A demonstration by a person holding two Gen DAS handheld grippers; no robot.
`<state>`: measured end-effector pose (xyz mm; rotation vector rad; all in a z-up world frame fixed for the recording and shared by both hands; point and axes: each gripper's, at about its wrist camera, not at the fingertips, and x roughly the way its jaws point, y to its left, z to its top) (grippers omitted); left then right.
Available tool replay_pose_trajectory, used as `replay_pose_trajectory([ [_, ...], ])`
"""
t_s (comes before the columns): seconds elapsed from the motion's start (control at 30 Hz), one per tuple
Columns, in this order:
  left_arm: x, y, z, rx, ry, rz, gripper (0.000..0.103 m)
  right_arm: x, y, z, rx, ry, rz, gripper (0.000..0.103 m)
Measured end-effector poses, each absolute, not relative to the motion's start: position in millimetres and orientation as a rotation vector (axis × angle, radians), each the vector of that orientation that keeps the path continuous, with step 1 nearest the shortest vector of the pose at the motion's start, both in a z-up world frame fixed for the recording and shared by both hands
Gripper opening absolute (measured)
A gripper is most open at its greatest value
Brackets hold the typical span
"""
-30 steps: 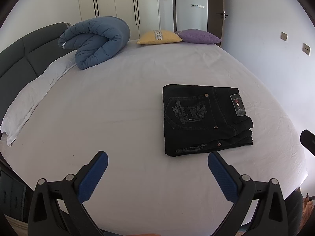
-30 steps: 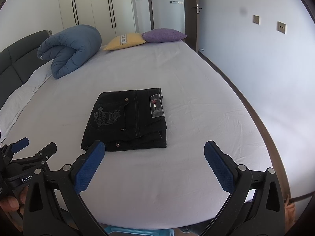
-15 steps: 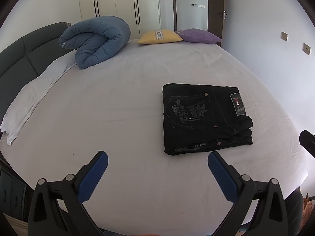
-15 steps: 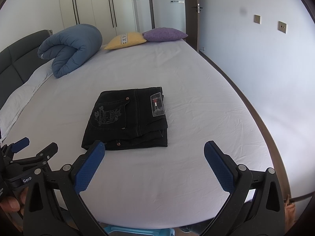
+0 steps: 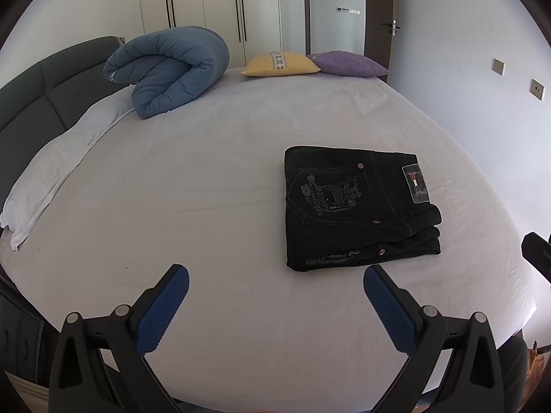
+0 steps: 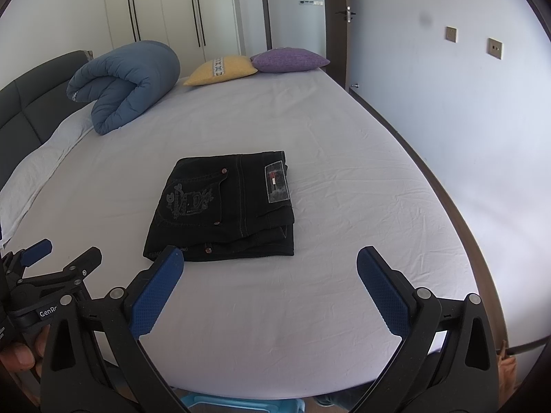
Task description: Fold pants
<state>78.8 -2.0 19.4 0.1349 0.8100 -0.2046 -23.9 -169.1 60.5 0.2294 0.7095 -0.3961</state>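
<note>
A bedroom: a wide bed [image 5: 213, 186] under a pale sheet, white wardrobe doors [image 5: 206, 3] along the far wall, a dark door [image 6: 339, 17] at the far right corner.

On the sheet lie the black pants [image 5: 358, 206], folded into a compact rectangle of several layers, flat and clear of both tools. The top face shows a back pocket with pale embroidery [image 5: 325, 194] and a small brand patch [image 5: 416, 184] at the waistband (its lettering too small to read). In the right wrist view the same bundle [image 6: 224, 206] sits mid-bed, nearer the foot than the headboard, with its folded edges stacked at the near side.

The left gripper [image 5: 275, 287] hovers over the near edge of the bed, jaws spread wide and holding nothing; the pants lie beyond it and to its right. The right gripper [image 6: 270, 266] is likewise splayed and empty, its left blue pad [image 6: 155, 292] overlapping the near left corner of the pants in the picture, though contact cannot be judged. The left tool also shows at the lower left of the right wrist view, with part of a hand [image 6: 20, 358] on it.

Farther off, a rolled blue duvet [image 5: 168, 72] rests by the grey headboard [image 5: 44, 93], beside a white pillow [image 5: 58, 158]. A yellow cushion [image 5: 279, 64] and a purple cushion [image 5: 347, 64] lie side by side at the far edge.
</note>
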Motion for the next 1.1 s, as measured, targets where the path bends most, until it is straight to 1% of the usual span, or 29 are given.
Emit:
replay_pose_trajectory([
  [1.1,78.2,-3.2,19.8,0.100,0.820,-0.213,0.103,-18.6,-166.6,60.6,0.221,0.716,-0.382,0.103],
])
